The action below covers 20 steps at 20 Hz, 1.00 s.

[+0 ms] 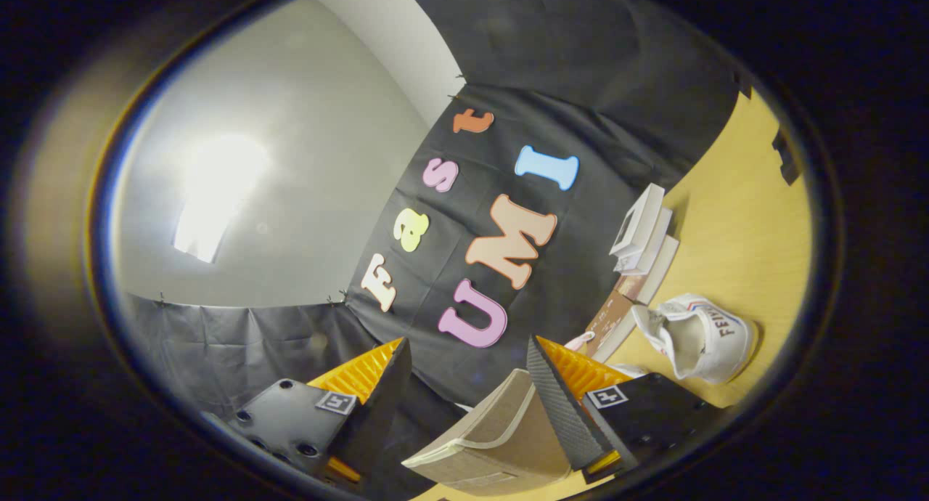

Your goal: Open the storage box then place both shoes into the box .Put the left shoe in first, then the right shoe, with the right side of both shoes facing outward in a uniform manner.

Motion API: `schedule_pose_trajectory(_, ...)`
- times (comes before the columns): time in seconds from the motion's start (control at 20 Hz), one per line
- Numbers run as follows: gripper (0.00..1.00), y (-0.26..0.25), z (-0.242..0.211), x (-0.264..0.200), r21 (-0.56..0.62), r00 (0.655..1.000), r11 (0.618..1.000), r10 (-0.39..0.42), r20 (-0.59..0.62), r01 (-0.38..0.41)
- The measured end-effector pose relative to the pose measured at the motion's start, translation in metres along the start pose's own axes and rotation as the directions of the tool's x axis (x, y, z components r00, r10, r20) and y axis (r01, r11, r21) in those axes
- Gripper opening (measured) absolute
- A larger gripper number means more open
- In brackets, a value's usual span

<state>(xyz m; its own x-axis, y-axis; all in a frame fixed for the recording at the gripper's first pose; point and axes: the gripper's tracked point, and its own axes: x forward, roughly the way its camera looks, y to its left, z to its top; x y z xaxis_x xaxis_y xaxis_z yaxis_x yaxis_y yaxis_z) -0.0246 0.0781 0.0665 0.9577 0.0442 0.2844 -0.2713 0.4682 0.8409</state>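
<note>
Tilted view along the tool [464,374]. The surface is a pale wooden tabletop [747,218], which appears steeply canted (the tool is rolled well to one side). Behind it hangs a black cloth wall [580,65]; past the cloth, a plain grey room wall [290,123] carries one bright patch of light [214,192].

Count of things: one white shoe [700,334] lies on the tabletop beyond the fingers, on the side of the finger [562,406] near the flap; one stack of white and brown books or flat boxes [639,261] rests against the cloth just past the shoe; one beige fabric flap [493,436], apparently the storage box's lid, sits between the fingers, close against that same finger.

Tool state: fingers spread wide, with only one of them near the flap; whether it touches cannot be told. Both fingers point up toward the cloth wall rather than down at the tabletop.
</note>
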Motion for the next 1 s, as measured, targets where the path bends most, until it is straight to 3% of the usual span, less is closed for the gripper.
schedule_pose_trajectory(0.25, 0.99, -0.016, -0.031, 0.006, 0.09, 0.995, 0.991, -0.091, -0.044, 0.095)
schedule_pose_trajectory(0.45, 0.99, -0.026, -0.063, 0.021, 0.09, 0.98, 0.981, -0.159, -0.117, 0.17)
schedule_pose_trajectory(1.0, 0.98, -0.035, -0.149, 0.046, 0.189, 0.895, 0.913, -0.284, -0.344, 0.362)
